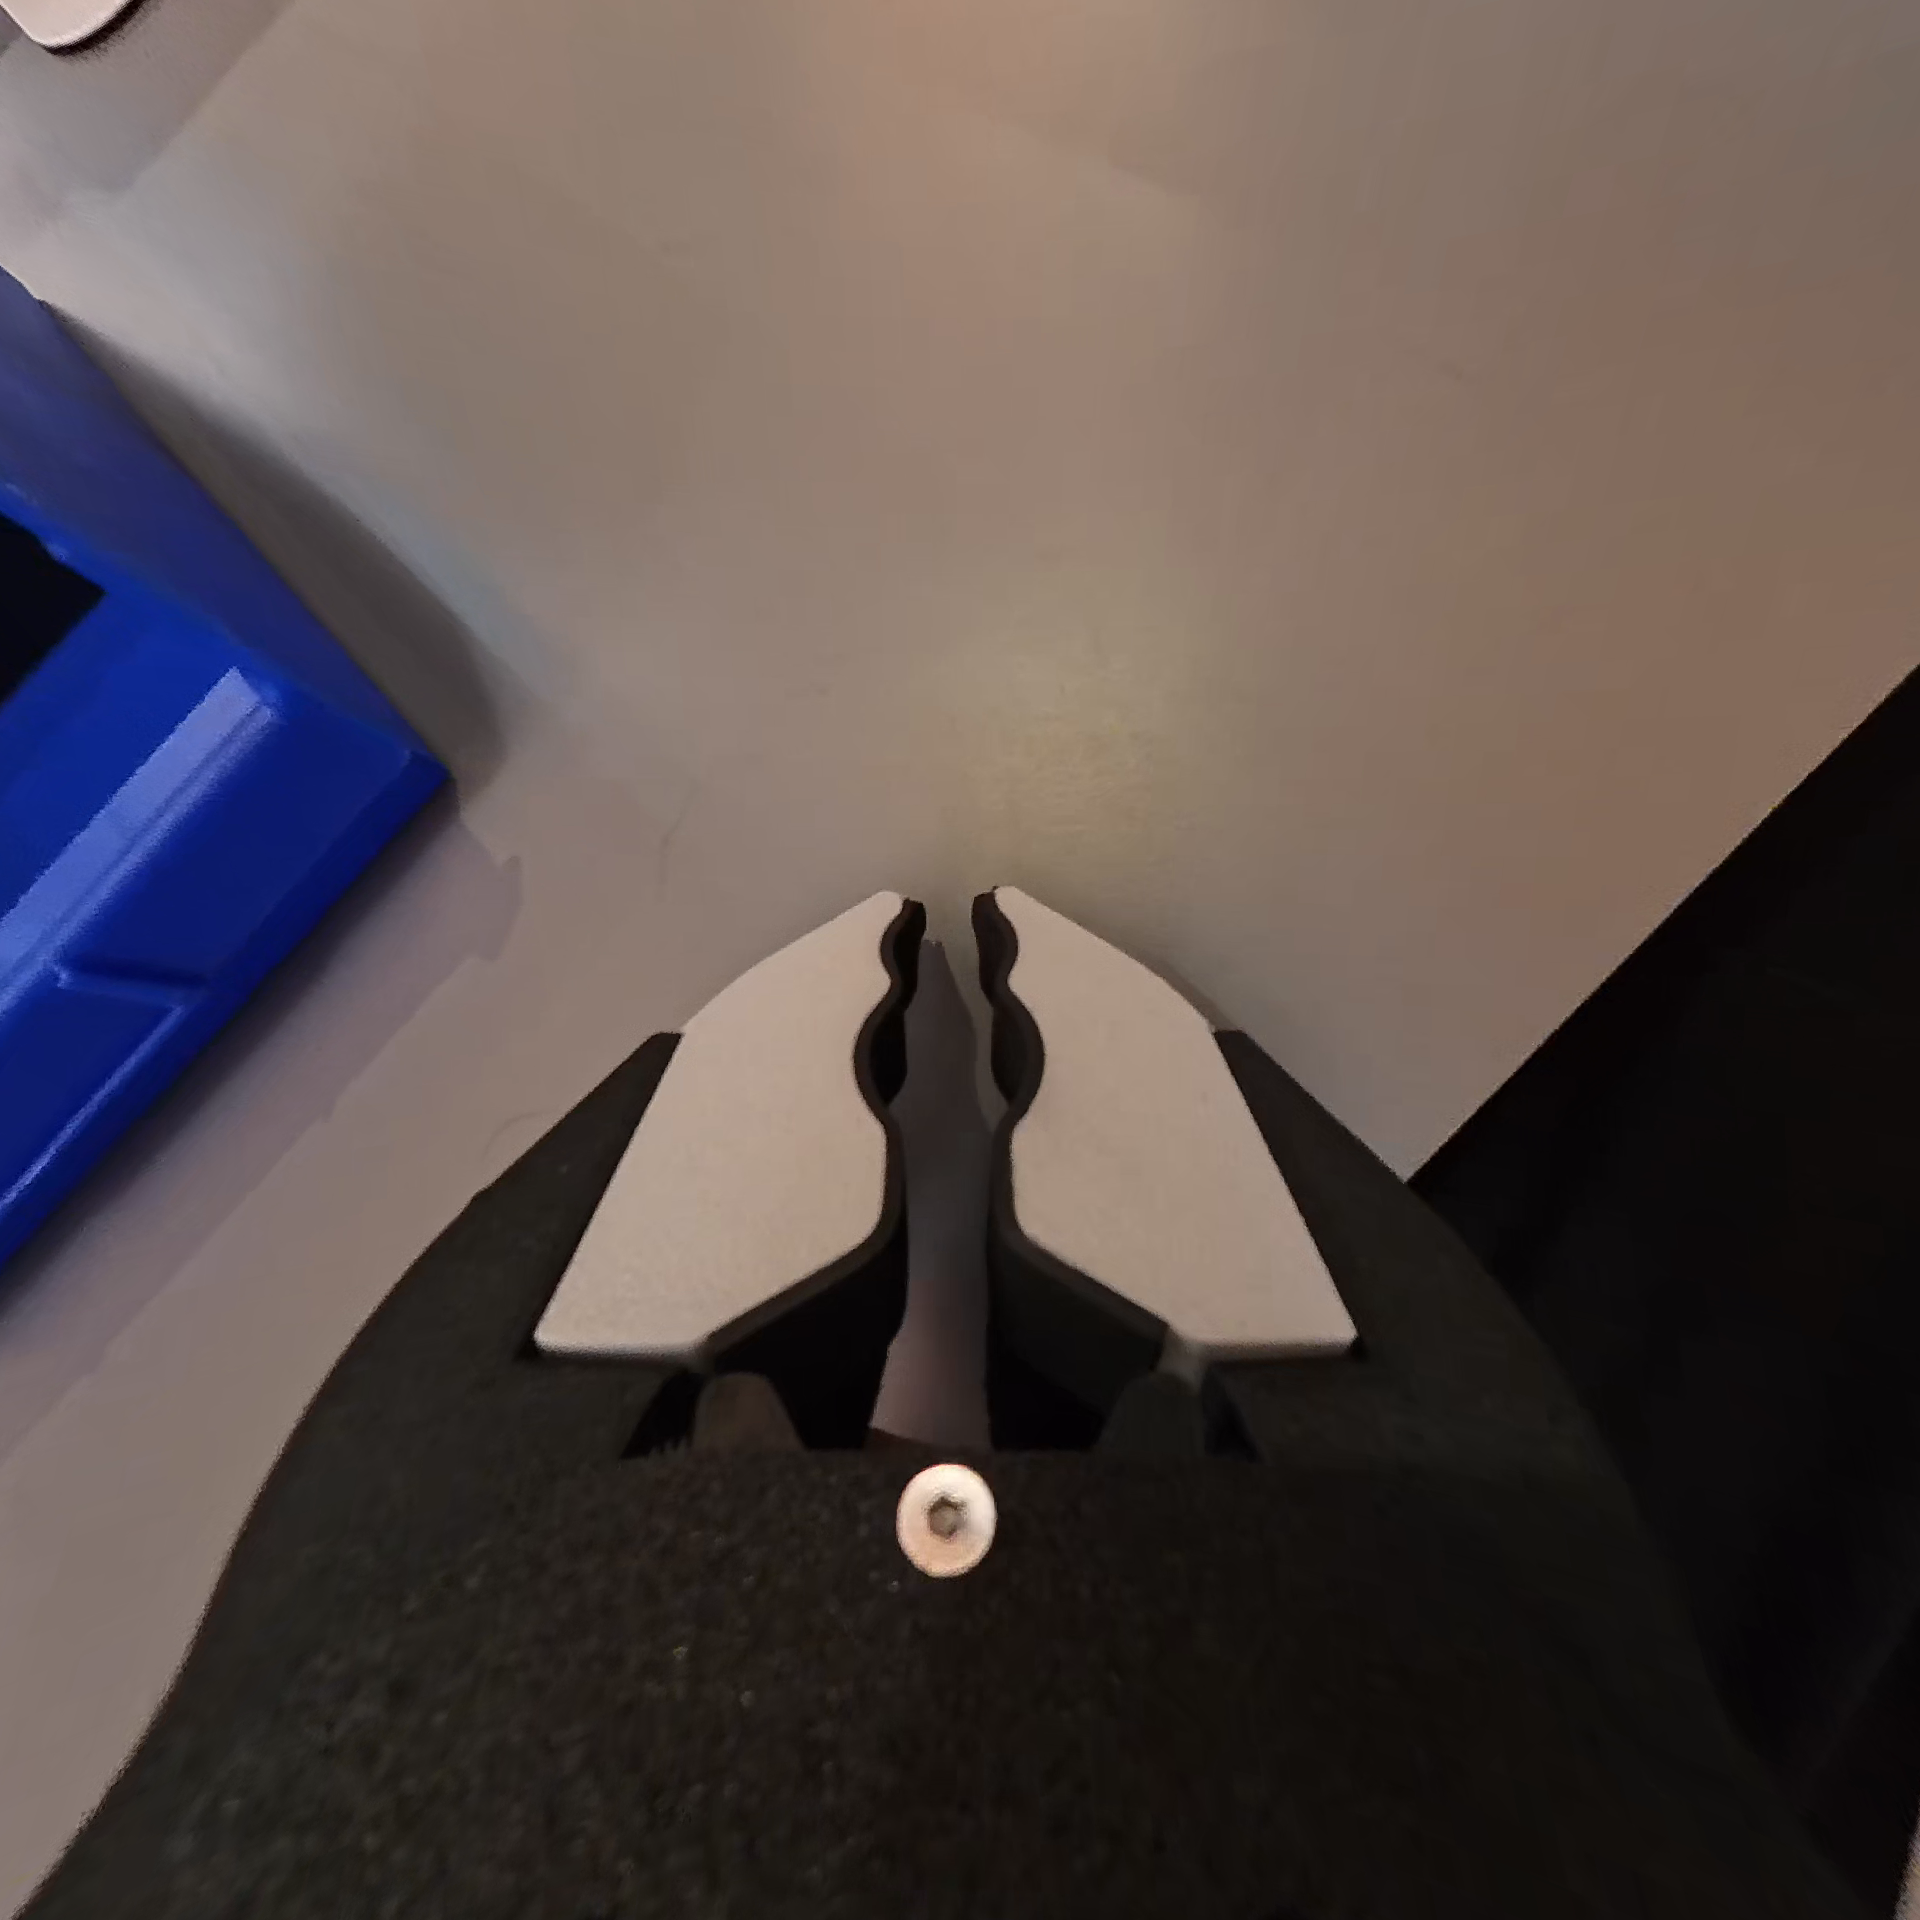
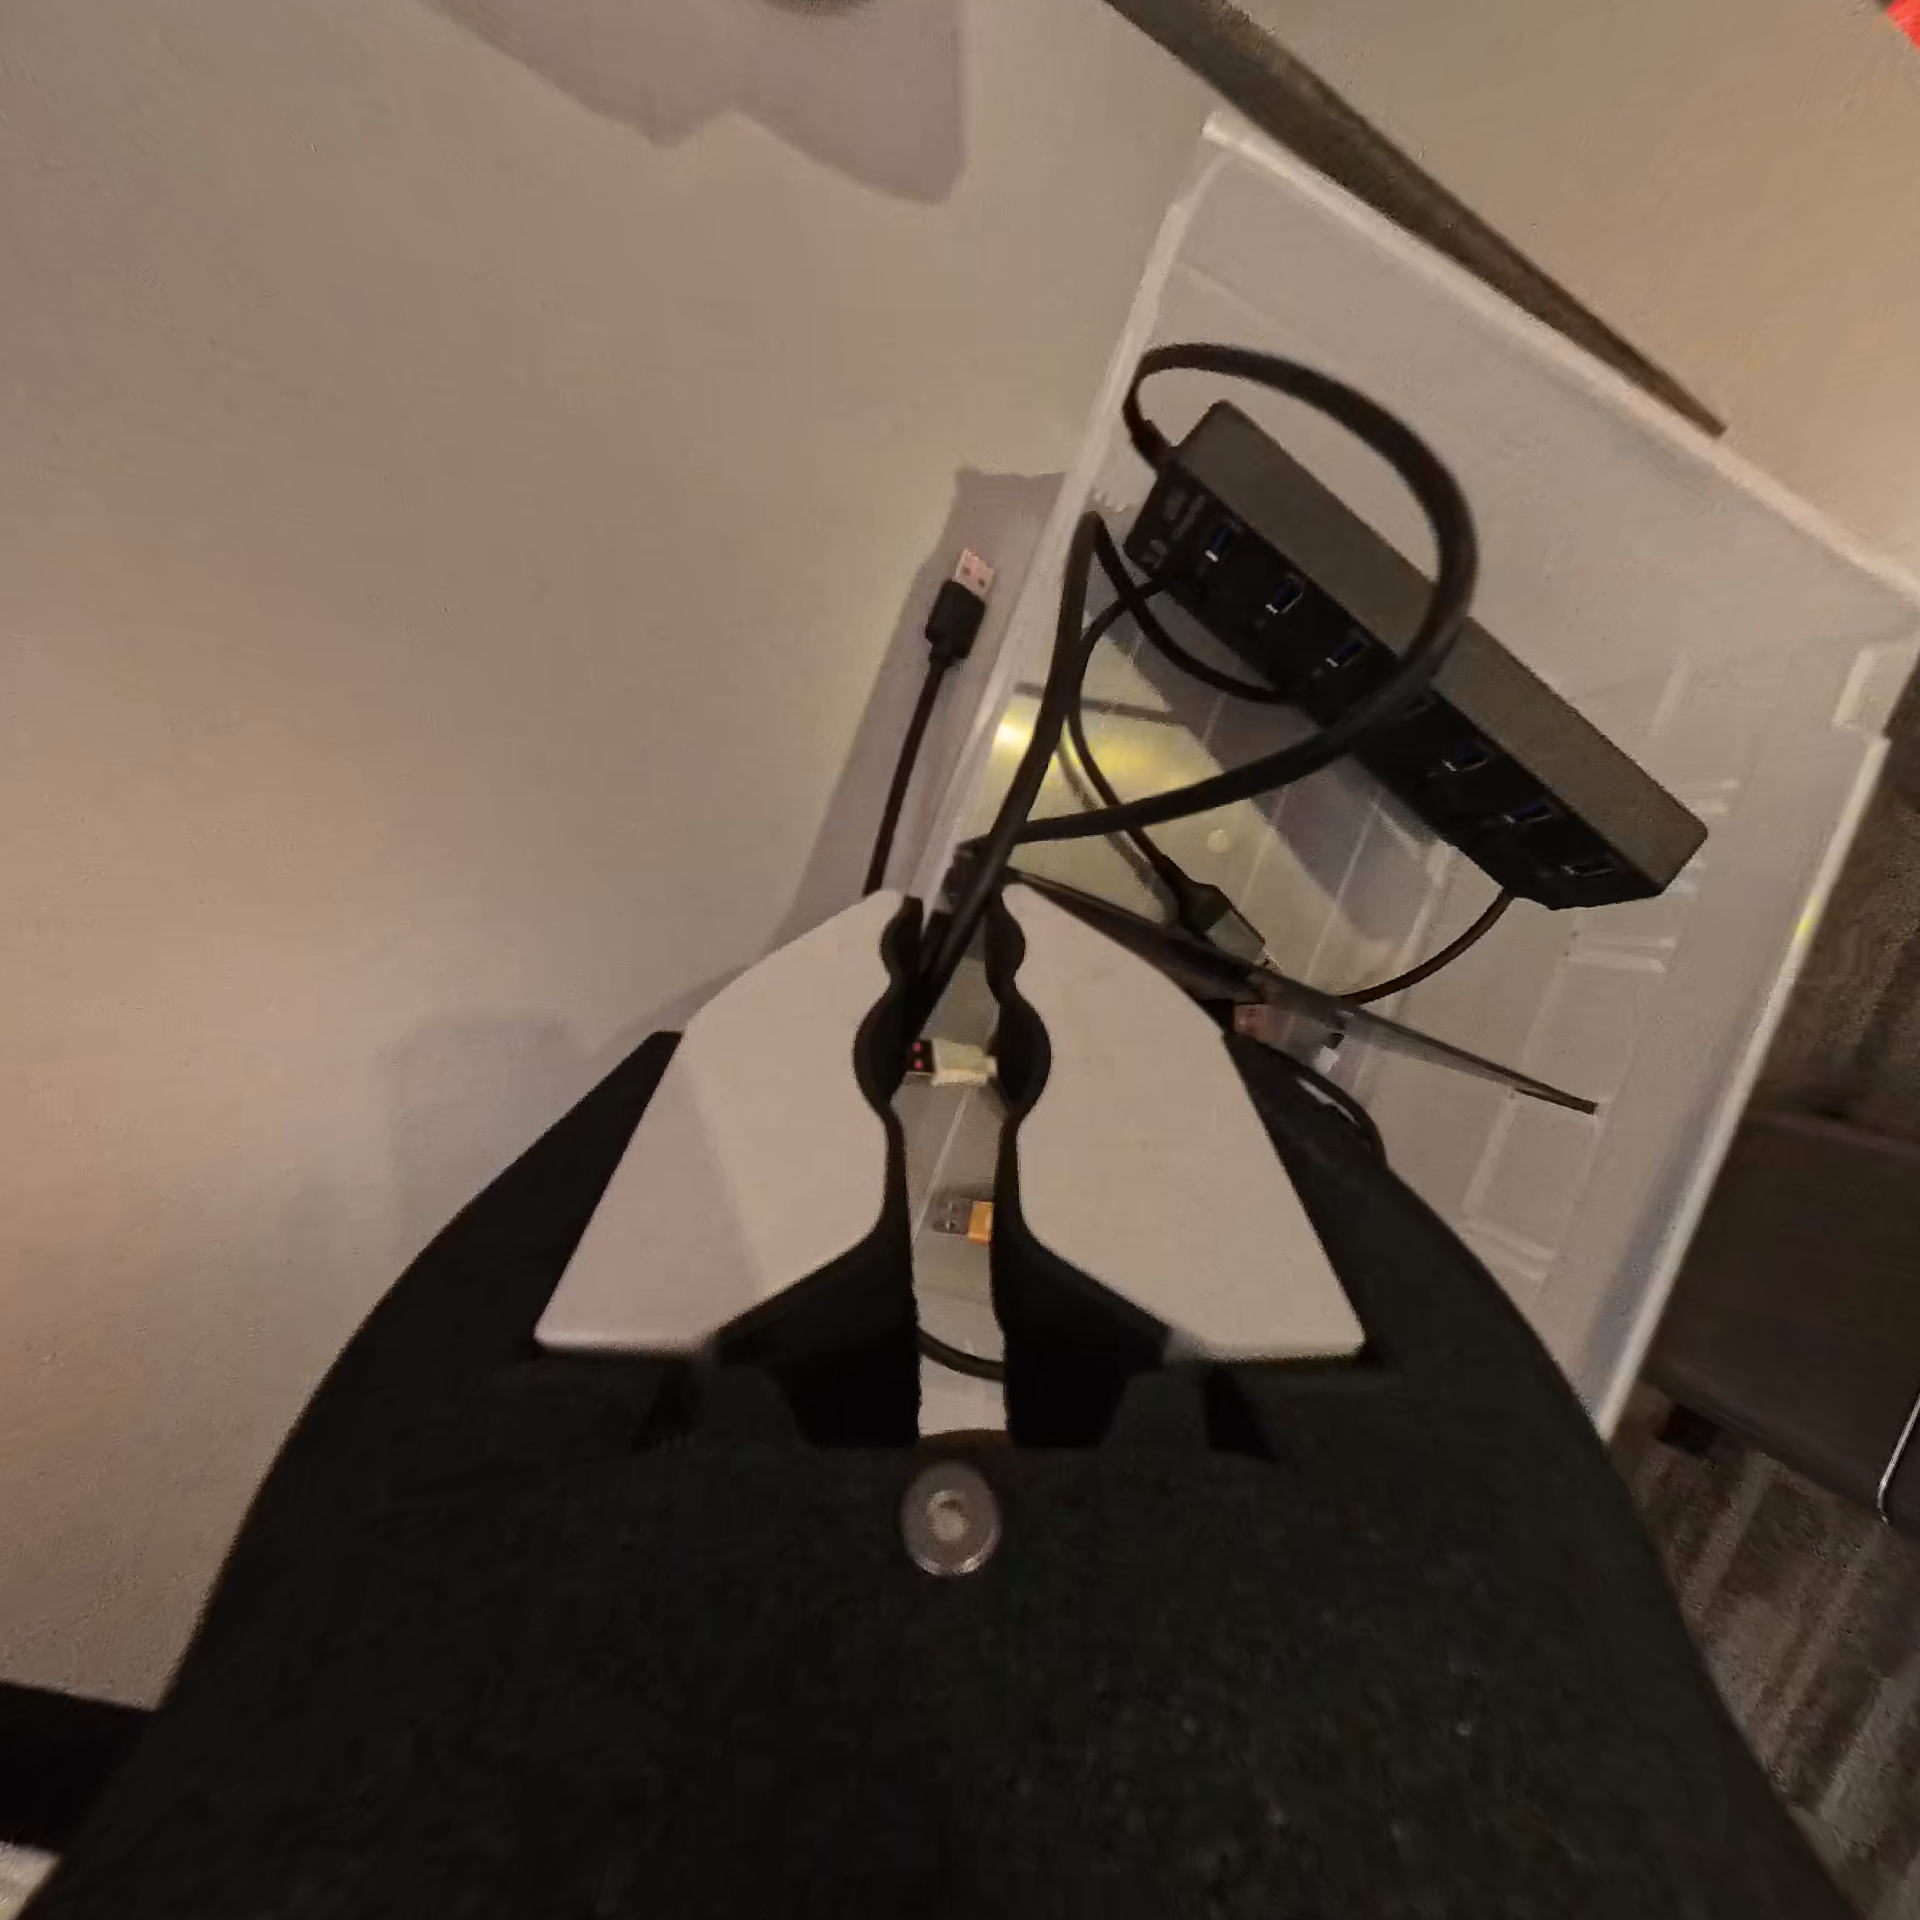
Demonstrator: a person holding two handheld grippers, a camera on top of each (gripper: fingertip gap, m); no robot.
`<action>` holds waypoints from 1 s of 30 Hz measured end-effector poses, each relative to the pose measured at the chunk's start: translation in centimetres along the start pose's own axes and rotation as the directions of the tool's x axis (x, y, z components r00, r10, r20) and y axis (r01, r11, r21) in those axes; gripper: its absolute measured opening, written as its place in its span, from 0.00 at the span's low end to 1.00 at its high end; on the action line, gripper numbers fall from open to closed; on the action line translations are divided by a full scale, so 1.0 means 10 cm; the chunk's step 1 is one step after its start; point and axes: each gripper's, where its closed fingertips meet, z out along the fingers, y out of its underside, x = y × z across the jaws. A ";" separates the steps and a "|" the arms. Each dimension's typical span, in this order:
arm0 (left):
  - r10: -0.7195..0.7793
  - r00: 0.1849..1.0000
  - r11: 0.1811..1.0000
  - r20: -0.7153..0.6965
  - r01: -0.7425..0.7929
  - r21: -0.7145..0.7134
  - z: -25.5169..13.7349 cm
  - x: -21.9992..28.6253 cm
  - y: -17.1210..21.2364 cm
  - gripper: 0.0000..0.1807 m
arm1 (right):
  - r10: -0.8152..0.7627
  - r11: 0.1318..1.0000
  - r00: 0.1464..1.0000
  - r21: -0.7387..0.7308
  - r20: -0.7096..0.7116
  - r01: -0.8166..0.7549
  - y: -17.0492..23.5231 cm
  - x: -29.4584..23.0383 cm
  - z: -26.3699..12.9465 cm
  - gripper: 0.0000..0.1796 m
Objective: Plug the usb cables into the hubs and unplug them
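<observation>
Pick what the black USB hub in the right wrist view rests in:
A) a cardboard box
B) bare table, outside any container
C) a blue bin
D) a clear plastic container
D: the black USB hub lies inside the clear plastic container among loose black cables; the blue bin shows only in the left wrist view, with no hub visible in it.

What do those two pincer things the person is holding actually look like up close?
Both look alike. The left gripper and right gripper each have a rough black body, two pale grey fingers lined with wavy black pads, and one silver hex screw in the middle. No sleeves or markings show.
</observation>
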 end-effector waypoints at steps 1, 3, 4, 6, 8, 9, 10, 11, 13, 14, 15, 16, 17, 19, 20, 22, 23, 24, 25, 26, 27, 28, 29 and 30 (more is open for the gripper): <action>0.000 1.000 1.000 -0.001 0.000 0.000 0.00 0.00 0.00 0.06 | 0.003 1.000 1.000 0.006 -0.001 -0.003 -0.03 0.05 -0.04 0.06; 0.005 1.000 1.000 0.001 -0.005 -0.002 0.00 0.01 0.00 0.06 | 0.021 0.999 1.000 0.037 0.022 -0.022 -0.13 0.15 -0.15 0.06; 0.008 1.000 1.000 0.003 -0.008 -0.003 0.00 0.01 0.00 0.06 | 0.030 0.998 0.998 0.055 0.047 -0.033 -0.19 0.19 -0.21 0.05; 0.010 1.000 1.000 0.004 -0.010 -0.005 0.00 0.01 0.01 0.06 | 0.035 0.994 0.996 0.097 0.080 -0.043 -0.31 0.37 -0.36 0.05; 0.008 1.000 1.000 0.004 -0.008 -0.006 0.00 0.00 0.01 0.06 | 0.037 0.989 0.993 0.140 0.114 -0.053 -0.43 0.60 -0.49 0.02; 0.008 1.000 1.000 0.005 -0.008 -0.007 0.00 0.00 0.01 0.06 | 0.020 0.985 0.993 0.167 0.120 -0.040 -0.49 0.73 -0.54 0.02; 0.008 1.000 1.000 0.007 -0.007 -0.007 0.00 -0.01 0.02 0.06 | -0.015 0.982 0.995 0.189 0.102 -0.005 -0.53 0.87 -0.57 0.02; 0.007 1.000 1.000 0.008 -0.007 -0.008 0.00 -0.01 0.02 0.06 | -0.043 0.983 0.997 0.182 0.071 0.030 -0.54 1.03 -0.56 0.02; 0.006 1.000 1.000 0.007 -0.006 -0.011 0.01 -0.02 0.02 0.06 | -0.054 0.985 0.998 0.165 0.041 0.047 -0.53 1.26 -0.52 0.02; 0.008 1.000 1.000 0.007 -0.008 -0.014 0.01 -0.02 0.03 0.06 | -0.042 0.985 0.999 0.170 0.035 0.035 -0.55 1.35 -0.49 0.02; 0.011 1.000 1.000 0.009 -0.011 -0.017 0.02 -0.02 0.03 0.06 | -0.025 0.983 0.998 0.184 0.061 0.013 -0.58 1.38 -0.44 0.02; 0.013 1.000 1.000 0.011 -0.013 -0.017 0.02 -0.02 0.03 0.06 | -0.018 0.980 0.995 0.199 0.100 -0.002 -0.61 1.37 -0.40 0.02; 0.013 1.000 1.000 0.010 -0.013 -0.017 0.02 -0.02 0.03 0.06 | -0.017 0.974 0.994 0.227 0.112 -0.009 -0.67 1.38 -0.37 0.02; 0.012 1.000 1.000 0.010 -0.012 -0.017 0.03 -0.02 0.02 0.06 | -0.008 0.964 0.997 0.264 0.076 -0.013 -0.75 1.49 -0.28 0.02; 0.012 1.000 1.000 0.010 -0.012 -0.017 0.03 -0.02 0.02 0.06 | -0.010 0.952 0.999 0.307 0.046 -0.004 -0.82 1.55 -0.26 0.02; 0.012 1.000 1.000 0.012 -0.011 -0.018 0.03 -0.02 0.02 0.06 | 0.024 0.928 1.000 0.372 -0.010 -0.019 -0.90 1.66 -0.20 0.02; 0.012 1.000 1.000 0.015 -0.011 -0.019 0.03 -0.03 0.03 0.06 | 0.059 0.916 0.998 0.399 -0.029 -0.043 -0.92 1.72 -0.18 0.02; 0.011 1.000 1.000 0.019 -0.011 -0.019 0.02 -0.04 0.03 0.06 | 0.089 0.896 0.996 0.437 0.004 -0.082 -0.94 1.71 -0.19 0.02; 0.010 1.000 1.000 0.021 -0.009 -0.018 0.02 -0.05 0.03 0.06 | 0.101 0.875 0.995 0.474 0.015 -0.096 -0.96 1.71 -0.19 0.02; 0.006 1.000 1.000 0.021 -0.005 -0.017 0.02 -0.05 0.03 0.06 | 0.087 0.871 0.996 0.489 -0.034 -0.059 -0.95 1.75 -0.18 0.02; -0.001 1.000 1.000 0.017 0.002 -0.014 0.02 -0.05 0.02 0.06 | 0.028 0.873 0.993 0.486 -0.119 0.033 -0.93 1.78 -0.16 0.02; -0.009 1.000 1.000 0.012 0.009 -0.009 0.02 -0.05 0.02 0.06 | -0.051 0.869 0.975 0.470 -0.218 0.151 -0.89 1.81 -0.13 0.02; -0.016 1.000 1.000 0.009 0.016 -0.003 0.01 -0.06 0.01 0.06 | -0.130 0.859 0.938 0.436 -0.322 0.269 -0.84 1.84 -0.09 0.02; -0.023 1.000 1.000 0.006 0.023 0.003 0.01 -0.06 0.00 0.06 | -0.208 0.849 0.891 0.378 -0.404 0.370 -0.78 1.86 -0.03 0.02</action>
